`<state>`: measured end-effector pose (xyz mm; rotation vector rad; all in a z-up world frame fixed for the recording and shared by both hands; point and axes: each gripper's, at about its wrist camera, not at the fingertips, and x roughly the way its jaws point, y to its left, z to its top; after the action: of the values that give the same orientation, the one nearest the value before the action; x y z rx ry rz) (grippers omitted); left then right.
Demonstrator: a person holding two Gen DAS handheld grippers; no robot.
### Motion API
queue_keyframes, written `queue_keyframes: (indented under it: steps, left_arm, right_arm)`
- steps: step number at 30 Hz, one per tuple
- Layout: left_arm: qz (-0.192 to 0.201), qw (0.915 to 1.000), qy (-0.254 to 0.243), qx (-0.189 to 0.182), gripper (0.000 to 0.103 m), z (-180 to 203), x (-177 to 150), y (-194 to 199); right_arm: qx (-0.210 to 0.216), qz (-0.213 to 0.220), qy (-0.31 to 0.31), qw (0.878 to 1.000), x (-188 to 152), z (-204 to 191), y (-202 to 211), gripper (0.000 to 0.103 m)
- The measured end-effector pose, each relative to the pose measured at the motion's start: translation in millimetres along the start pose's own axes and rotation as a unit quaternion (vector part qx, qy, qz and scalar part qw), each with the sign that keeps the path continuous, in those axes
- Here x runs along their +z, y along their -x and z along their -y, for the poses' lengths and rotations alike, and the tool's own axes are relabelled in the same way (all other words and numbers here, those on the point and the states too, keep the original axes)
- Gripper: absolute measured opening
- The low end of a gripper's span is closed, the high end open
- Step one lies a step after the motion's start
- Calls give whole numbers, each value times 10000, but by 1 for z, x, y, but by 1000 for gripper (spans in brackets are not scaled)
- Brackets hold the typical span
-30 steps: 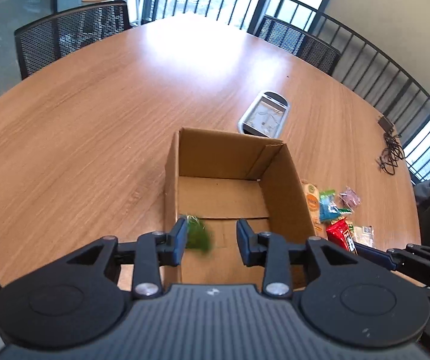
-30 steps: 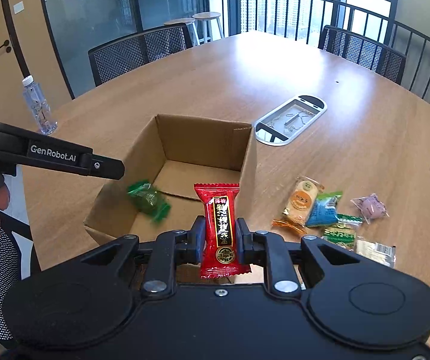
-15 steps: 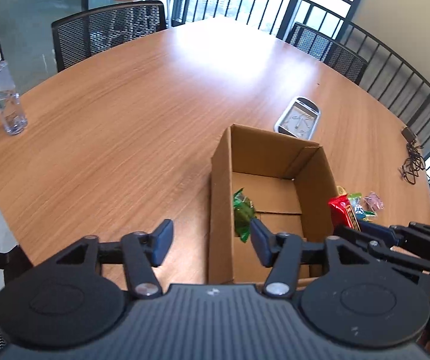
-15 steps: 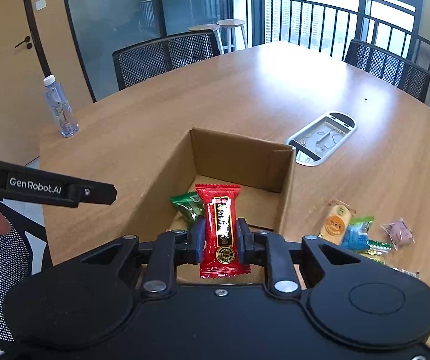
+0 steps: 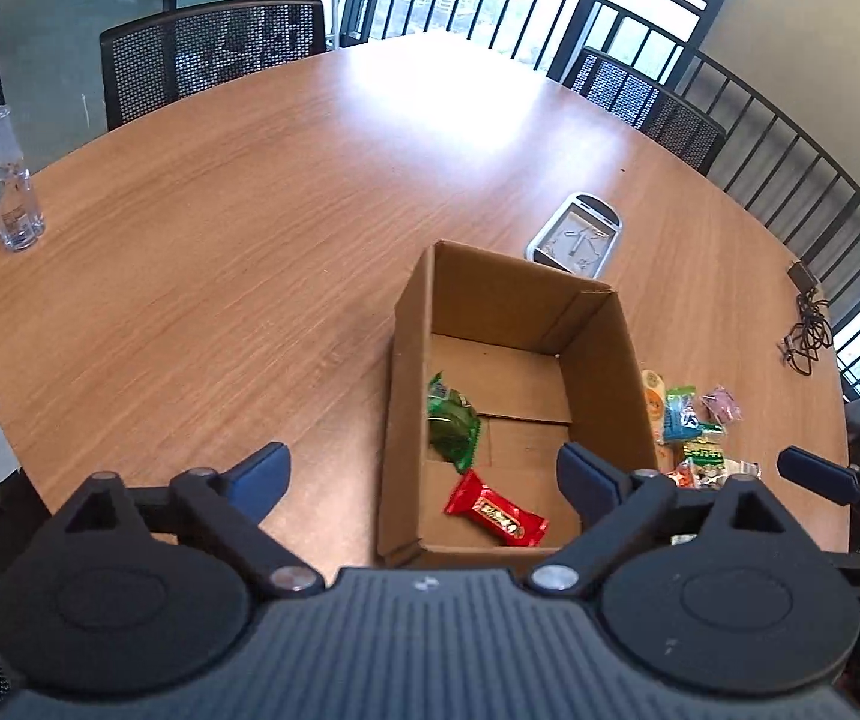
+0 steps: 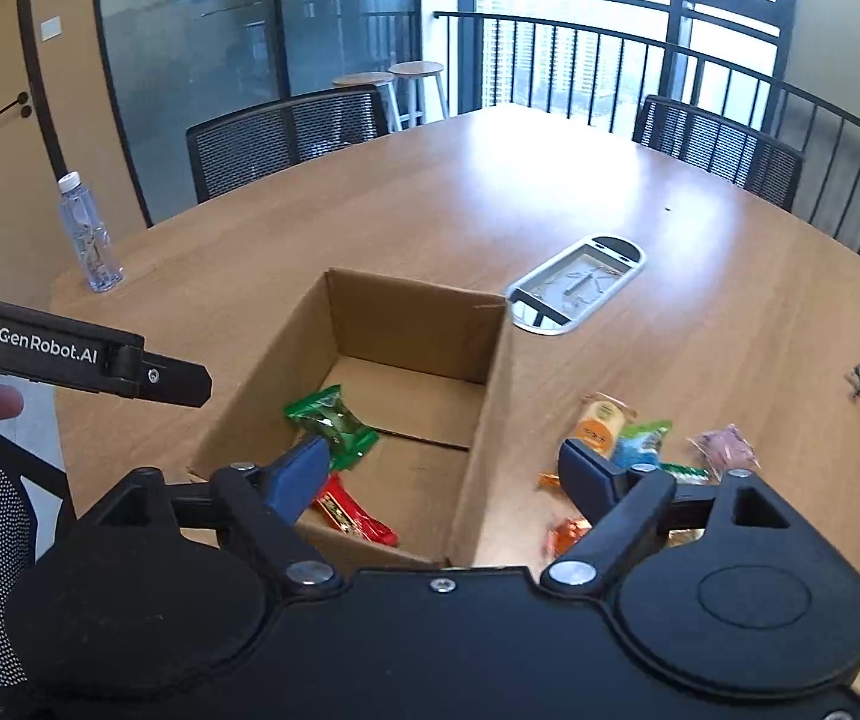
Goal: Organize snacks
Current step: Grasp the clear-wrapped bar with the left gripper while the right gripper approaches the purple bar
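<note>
1. Left wrist view: my left gripper hangs over the near end of the cardboard box, its jaws having just been opening, now spread wide with nothing between them. Inside the box lie a green snack packet and a red snack bar. More loose snacks sit on the wooden table, just right of the box.

2. Right wrist view: my right gripper has likewise just been opening and stands released, empty, above the box's near right corner. The red bar rests on the box floor beside the green packet. A water bottle stands far left.
</note>
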<state>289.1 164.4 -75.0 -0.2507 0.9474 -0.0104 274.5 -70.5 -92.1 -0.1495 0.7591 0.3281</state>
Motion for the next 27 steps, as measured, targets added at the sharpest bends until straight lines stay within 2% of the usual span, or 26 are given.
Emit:
queue_keyframes:
  steps: [3, 12, 18, 27]
  left_arm:
    - [48, 9999, -109, -70, 103, 12, -1, 2]
    - [49, 9982, -424, -426, 103, 46, -7, 4]
    - [3, 9955, -685, -660, 103, 71, -13, 3]
    - [-140, 9897, -1166, -812, 103, 107, -21, 1]
  right_arm:
    - [-99, -6, -159, 9998, -5, 10, 7, 88]
    - [-472, 61, -491, 9977, -24, 34, 28, 97]
    - [-767, 48, -754, 9942, -38, 50, 37, 97]
    - [-1117, -101, -907, 9895, -55, 71, 50, 97]
